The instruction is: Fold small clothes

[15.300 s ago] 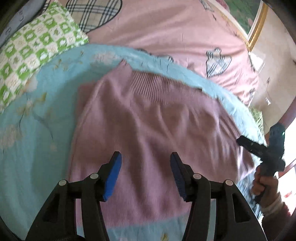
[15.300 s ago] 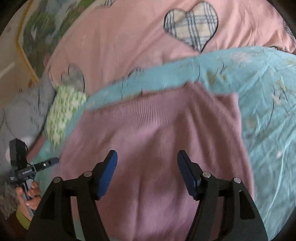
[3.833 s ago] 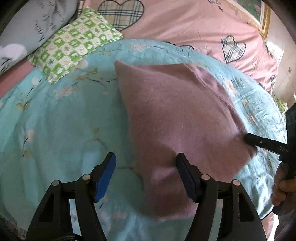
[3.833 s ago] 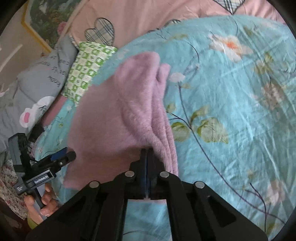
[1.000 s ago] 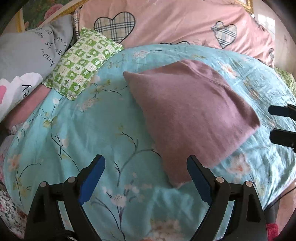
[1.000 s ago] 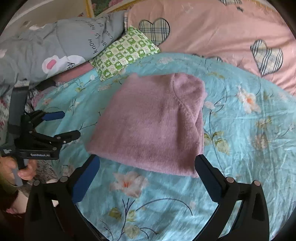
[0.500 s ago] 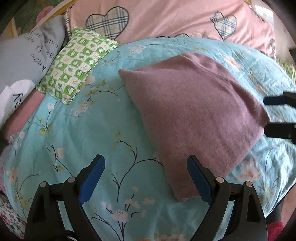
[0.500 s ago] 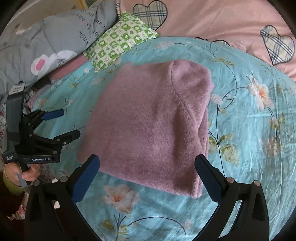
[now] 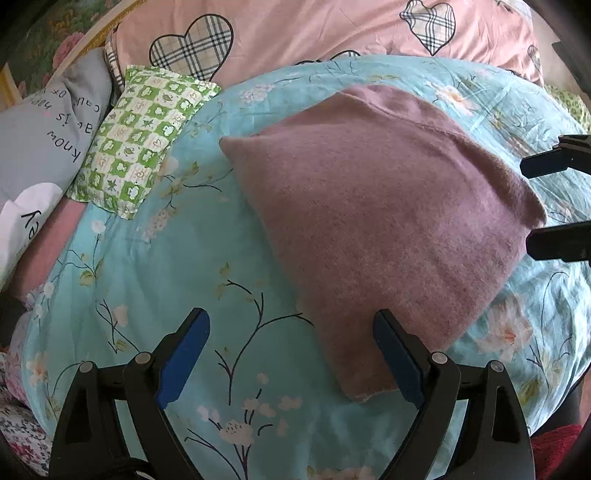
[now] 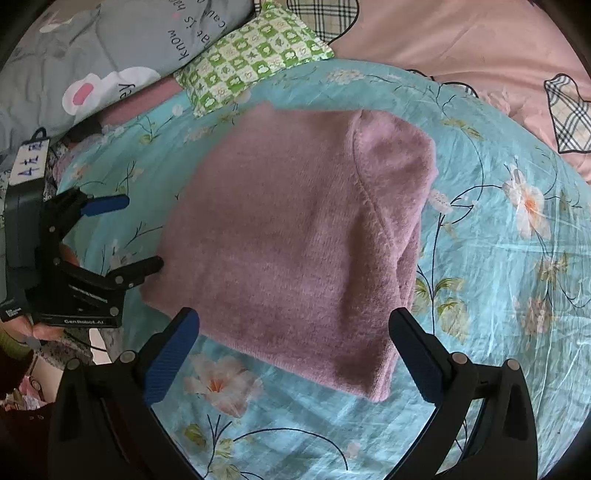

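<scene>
- The left claw [image 9: 291, 354] is spread wide with nothing between its blue pads; it hangs over the turquoise flowered sheet [image 9: 147, 258], its right finger just over the near corner of the folded mauve sweater [image 9: 376, 221].
- The right claw [image 10: 295, 354] is likewise wide apart and holds nothing, poised above the sweater's [image 10: 295, 236] near edge.
- In the right wrist view, the left claw [image 10: 125, 232] appears at the left, gaping, its lower finger tip next to the sweater's left corner; whether it touches the knit is hard to tell.
- In the left wrist view, the right claw [image 9: 554, 199] enters from the right edge, its two black fingers apart on either side of the sweater's right corner.
- The sweater lies folded into a compact, roughly square bundle in the middle of the sheet on the bed, a seam running along the folded layer on one side.
- A green-and-white checked pillow [image 9: 144, 140] sits beyond the sweater at the sheet's far edge, apart from the garment.
- A grey pillow with printed lettering [image 10: 122, 40] lies beside the checked one.
- A pink cover with plaid hearts [image 9: 332, 33] stretches behind the sheet.
</scene>
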The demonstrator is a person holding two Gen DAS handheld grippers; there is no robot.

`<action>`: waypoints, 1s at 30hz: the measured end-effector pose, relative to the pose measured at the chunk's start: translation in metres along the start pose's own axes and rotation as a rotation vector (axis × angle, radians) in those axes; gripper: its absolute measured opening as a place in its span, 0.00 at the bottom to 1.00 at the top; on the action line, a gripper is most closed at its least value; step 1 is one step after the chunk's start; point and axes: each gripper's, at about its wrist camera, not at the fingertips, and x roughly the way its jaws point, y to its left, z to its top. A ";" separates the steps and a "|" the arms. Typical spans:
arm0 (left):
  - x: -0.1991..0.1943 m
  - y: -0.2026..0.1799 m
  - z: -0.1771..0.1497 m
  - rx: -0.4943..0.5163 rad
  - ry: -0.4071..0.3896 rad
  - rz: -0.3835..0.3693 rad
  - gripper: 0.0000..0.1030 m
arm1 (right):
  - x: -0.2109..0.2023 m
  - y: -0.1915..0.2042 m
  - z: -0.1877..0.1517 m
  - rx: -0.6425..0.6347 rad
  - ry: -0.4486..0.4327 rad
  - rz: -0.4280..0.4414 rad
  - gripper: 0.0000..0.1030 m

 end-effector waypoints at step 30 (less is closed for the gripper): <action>-0.008 -0.002 0.005 -0.007 -0.021 -0.037 0.88 | 0.005 0.010 0.008 -0.044 0.012 0.006 0.99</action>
